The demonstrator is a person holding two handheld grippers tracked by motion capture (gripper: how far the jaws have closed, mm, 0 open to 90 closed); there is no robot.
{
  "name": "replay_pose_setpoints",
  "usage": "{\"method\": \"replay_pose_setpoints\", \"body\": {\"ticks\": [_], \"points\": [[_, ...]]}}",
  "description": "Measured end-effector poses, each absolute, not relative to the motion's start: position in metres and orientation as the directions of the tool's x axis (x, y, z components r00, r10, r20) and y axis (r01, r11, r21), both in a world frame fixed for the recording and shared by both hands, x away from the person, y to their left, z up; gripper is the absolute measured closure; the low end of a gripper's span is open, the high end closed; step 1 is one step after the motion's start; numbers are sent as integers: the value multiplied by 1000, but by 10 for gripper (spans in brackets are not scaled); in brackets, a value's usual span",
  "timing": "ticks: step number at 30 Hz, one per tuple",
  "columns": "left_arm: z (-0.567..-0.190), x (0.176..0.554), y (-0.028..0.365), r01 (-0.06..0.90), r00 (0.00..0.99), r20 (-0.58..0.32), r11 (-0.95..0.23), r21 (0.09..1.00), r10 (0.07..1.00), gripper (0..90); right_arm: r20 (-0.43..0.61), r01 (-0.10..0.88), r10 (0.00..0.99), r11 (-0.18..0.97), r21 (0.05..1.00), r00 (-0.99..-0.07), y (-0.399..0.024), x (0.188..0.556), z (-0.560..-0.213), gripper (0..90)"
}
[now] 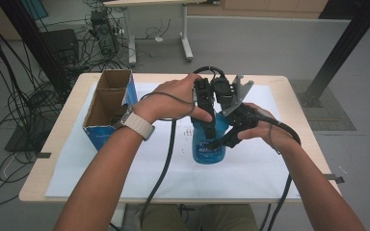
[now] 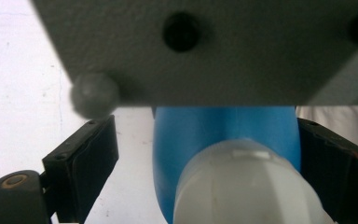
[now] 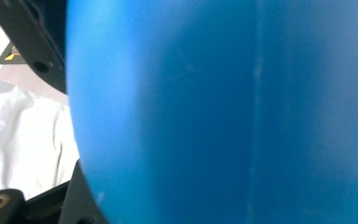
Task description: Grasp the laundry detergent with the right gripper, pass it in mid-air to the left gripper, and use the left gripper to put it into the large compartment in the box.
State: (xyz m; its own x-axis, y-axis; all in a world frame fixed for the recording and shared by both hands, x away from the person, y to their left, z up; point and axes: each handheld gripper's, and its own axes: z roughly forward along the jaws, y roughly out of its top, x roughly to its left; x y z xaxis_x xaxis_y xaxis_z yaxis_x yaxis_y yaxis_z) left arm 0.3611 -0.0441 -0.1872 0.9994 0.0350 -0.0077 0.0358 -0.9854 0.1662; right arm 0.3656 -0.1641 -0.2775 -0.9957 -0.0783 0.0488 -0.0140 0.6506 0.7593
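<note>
Fingers of the right gripper (image 1: 224, 139) are clamped on the blue bottle (image 1: 208, 144), standing upright at the middle of the white sheet (image 1: 250, 173), seemingly to steady it while the left gripper (image 1: 207, 118) straddles its white cap (image 2: 242, 186), jaws apart, not yet pressing.

A lab or test room is indicated by cables (image 1: 14, 103) tangled across the grey floor (image 1: 270, 43), black metal framing (image 1: 339, 53), electronics (image 1: 101, 29) left on the ground, and a plain table (image 1: 43, 159) covered with white paper (image 1: 101, 168).
</note>
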Motion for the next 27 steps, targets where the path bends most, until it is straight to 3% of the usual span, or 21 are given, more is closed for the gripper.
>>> {"method": "replay_pose_setpoints", "body": {"ticks": [27], "points": [[-192,361,-43,30,999,-37,-978,205,23,240,87,23,-71,634,773,-994,-166,364,-277,438]]}}
